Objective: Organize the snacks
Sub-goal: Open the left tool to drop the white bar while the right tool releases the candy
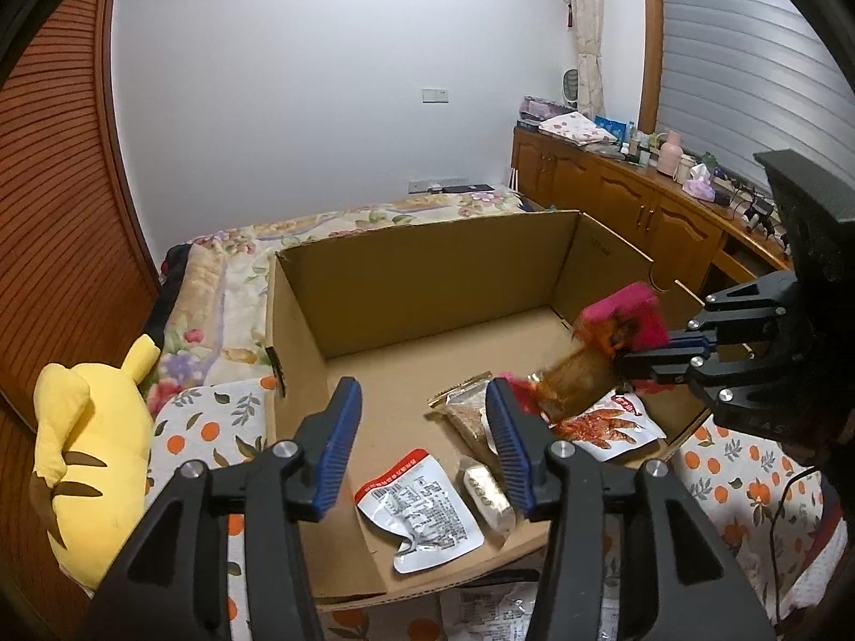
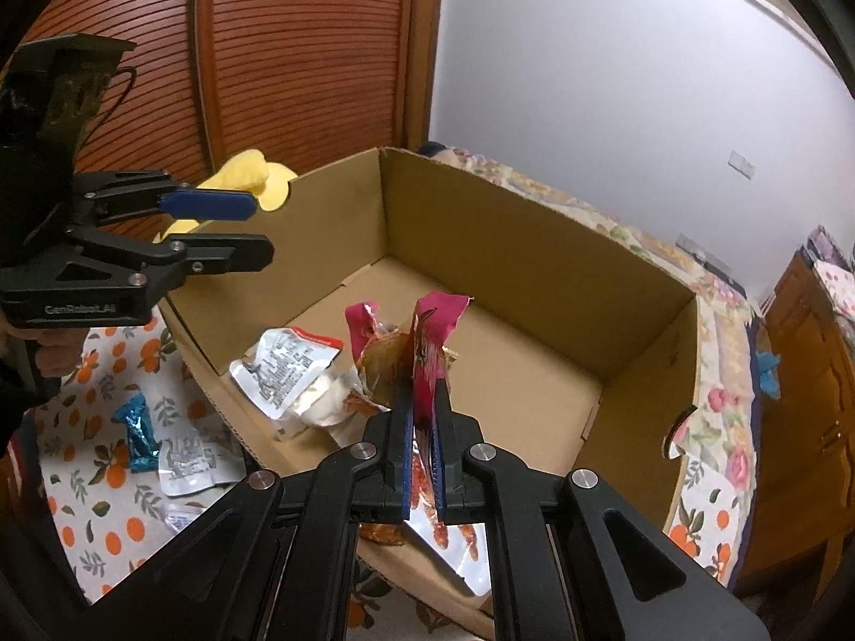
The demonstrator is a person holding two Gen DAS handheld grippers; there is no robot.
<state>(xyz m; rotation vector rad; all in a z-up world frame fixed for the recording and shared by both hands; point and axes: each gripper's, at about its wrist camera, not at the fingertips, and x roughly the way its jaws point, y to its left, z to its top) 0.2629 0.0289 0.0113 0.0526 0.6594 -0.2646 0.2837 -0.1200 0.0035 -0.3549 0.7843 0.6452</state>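
While pinched: pink snack packet (image 2: 427,352).

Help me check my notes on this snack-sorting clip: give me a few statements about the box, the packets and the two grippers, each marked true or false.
1. The right gripper is shut on a pink-topped snack packet. True.
2. The left gripper holds a packet too. False: its jaws stand open with nothing between them.
3. The cardboard box is packed full. False: a few packets lie at its near end; the rest of the floor is bare.
4. A white packet lies inside the box. True.
5. A blue wrapper lies inside the box. False: it lies outside, on the orange-print cloth.
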